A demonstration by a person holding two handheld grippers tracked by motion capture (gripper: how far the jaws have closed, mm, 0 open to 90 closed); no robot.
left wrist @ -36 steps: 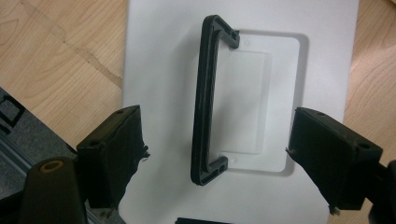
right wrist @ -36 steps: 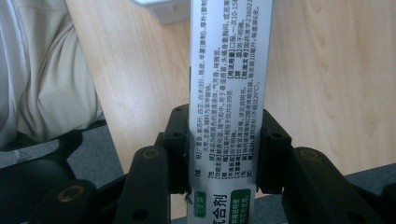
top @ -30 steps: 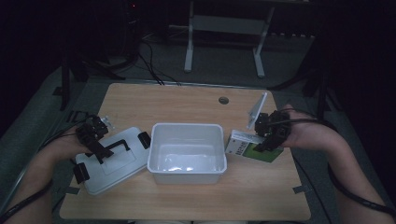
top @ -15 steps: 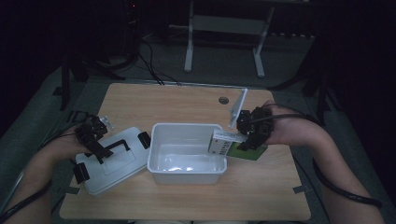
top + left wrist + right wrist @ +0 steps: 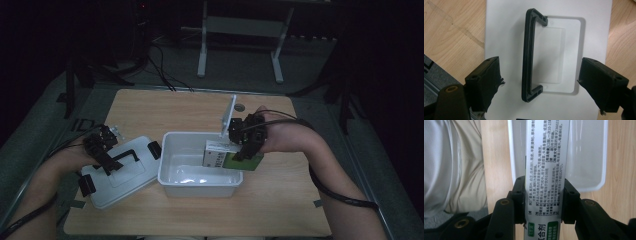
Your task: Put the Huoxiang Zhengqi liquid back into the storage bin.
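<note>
Box [image 5: 545, 167], white card with green ends and black print: pinched between the right gripper [image 5: 544, 200] jaws, one pad flat on each long side. It runs on past the jaw tips, its far end over the open bin [image 5: 586, 157] ahead of them. From above, the box [image 5: 222, 154] hangs at the bin's [image 5: 172, 170] right rim, partly over the inside, below the right gripper [image 5: 245, 147]. Whether it touches the rim cannot be told.

Bin: white plastic, rectangular, open-topped, standing on the tabletop [image 5: 280, 205] between the two grippers. Its floor looks bare.

Lid [image 5: 549, 50]: white, flat on the tabletop [image 5: 451, 32], directly ahead of the left gripper [image 5: 541, 82] jaws. Its black handle [image 5: 530, 55] lies folded against a shallow recess, running lengthwise down the gap between the jaws, nearer the left-hand pad.

Left gripper jaws: spread wide, one to each side of the handle, pressing on nothing. From above, the left gripper [image 5: 105, 152] sits over the lid [image 5: 125, 177], which lies just beside the bin's left wall, with black clasps at its ends.

Tabletop: pale wood grain, with a small round hole near its far edge, beyond the right gripper.
</note>
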